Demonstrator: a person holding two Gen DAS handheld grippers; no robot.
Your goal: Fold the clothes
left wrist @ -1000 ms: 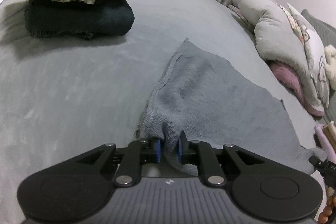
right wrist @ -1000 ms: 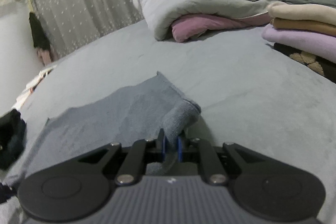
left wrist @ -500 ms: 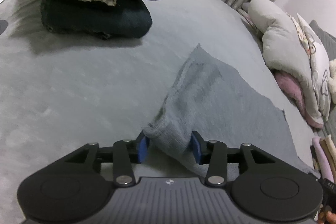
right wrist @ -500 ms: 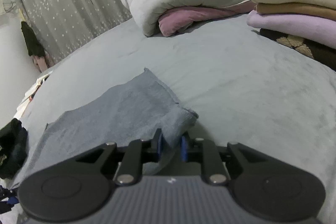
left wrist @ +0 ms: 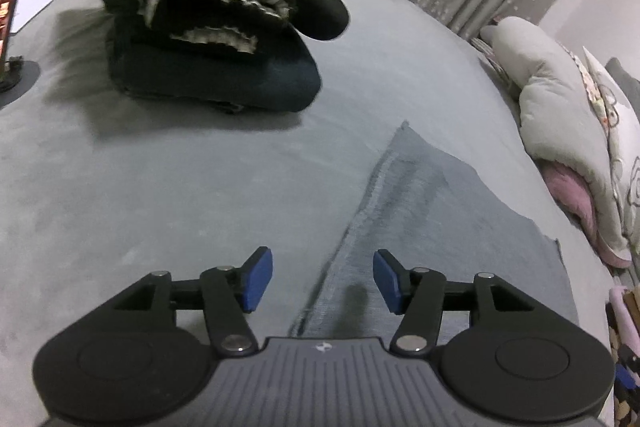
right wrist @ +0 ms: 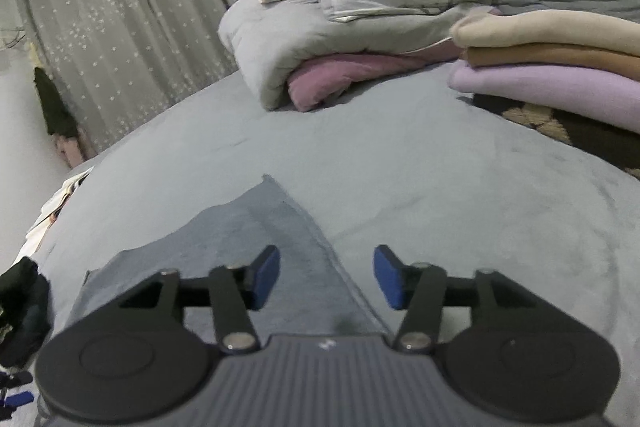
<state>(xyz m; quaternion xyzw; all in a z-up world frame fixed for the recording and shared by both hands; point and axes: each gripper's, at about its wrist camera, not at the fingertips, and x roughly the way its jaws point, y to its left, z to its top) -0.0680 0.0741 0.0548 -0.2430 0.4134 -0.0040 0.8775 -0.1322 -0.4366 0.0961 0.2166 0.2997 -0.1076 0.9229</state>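
Observation:
A grey-blue cloth [left wrist: 432, 227] lies flat on the grey bed, its left hem running toward the bottom of the left wrist view. My left gripper [left wrist: 323, 281] hovers over that hem with its jaws opening; the blue pads [left wrist: 258, 279] touch nothing. In the right wrist view the same cloth [right wrist: 248, 247] spreads out to the left. My right gripper [right wrist: 327, 277] hangs above the cloth's right edge, jaws opening, and nothing is pressed between them.
A pile of black knitwear [left wrist: 208, 27] sits at the far left of the bed [left wrist: 120, 207]. A grey duvet over a pink blanket [right wrist: 320, 39], pillows, and a stack of folded beige, brown and lilac clothes [right wrist: 560, 63] lie at the right. Curtains [right wrist: 120, 27] hang behind.
Both grippers were shut on bunched edges of the cloth and have let go. The cloth dropped flat, and both grippers have drawn back and up a little.

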